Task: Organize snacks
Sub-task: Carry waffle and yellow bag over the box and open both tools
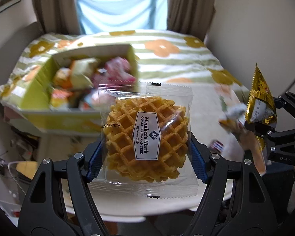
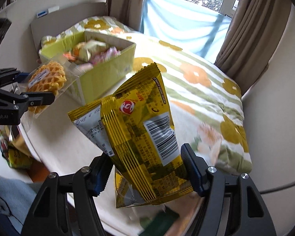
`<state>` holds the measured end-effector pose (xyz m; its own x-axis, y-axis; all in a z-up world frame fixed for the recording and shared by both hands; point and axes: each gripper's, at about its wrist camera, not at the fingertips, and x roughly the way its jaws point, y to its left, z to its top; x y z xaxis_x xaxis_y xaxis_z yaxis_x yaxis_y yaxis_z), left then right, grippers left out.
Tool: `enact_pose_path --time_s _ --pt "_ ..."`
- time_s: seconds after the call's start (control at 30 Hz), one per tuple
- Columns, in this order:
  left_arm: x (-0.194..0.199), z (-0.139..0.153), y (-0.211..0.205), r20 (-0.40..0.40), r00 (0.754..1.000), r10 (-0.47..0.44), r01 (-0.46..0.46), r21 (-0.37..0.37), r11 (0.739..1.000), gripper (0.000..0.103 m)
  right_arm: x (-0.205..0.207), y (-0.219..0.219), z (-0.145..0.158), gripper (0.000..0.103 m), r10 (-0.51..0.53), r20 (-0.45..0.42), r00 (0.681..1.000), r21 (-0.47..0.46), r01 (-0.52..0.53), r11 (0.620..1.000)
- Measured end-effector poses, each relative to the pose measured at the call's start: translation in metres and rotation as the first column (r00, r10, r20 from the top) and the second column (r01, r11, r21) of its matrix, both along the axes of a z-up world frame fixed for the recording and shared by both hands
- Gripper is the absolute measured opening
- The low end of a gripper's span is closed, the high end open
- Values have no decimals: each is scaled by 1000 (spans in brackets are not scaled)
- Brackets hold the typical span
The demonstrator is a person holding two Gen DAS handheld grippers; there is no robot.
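My left gripper (image 1: 145, 157) is shut on a clear-wrapped waffle (image 1: 146, 143) labelled Member's Mark and holds it above the white round table (image 1: 206, 110). It also shows in the right wrist view (image 2: 46, 78), beside the green snack box. My right gripper (image 2: 145, 171) is shut on a gold foil snack bag (image 2: 139, 129), held upright above the table; the bag also shows at the right of the left wrist view (image 1: 260, 100). The green cardboard box (image 1: 37, 90) holds several wrapped snacks and stands at the table's far left.
A bed with a flowered, striped blanket (image 2: 206, 82) lies just behind the table, below a curtained window (image 1: 122, 5). Small snack packets (image 1: 234, 122) lie on the table's right side. More packets (image 2: 15, 153) lie low at the left, beyond the table edge.
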<state>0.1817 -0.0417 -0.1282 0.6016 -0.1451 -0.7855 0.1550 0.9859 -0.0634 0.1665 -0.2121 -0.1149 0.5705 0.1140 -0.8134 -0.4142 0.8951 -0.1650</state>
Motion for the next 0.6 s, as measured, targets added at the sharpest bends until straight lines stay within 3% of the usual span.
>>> enact_pose_path --time_s 0.33,0.6 --pt "82 24 118 36 998 51 -50 -5 999 72 75 94 35 63 -2 37 999 95 -2 995" --pt "140 8 193 -17 999 43 -43 17 999 72 123 183 32 63 7 10 1000 137 -9 991"
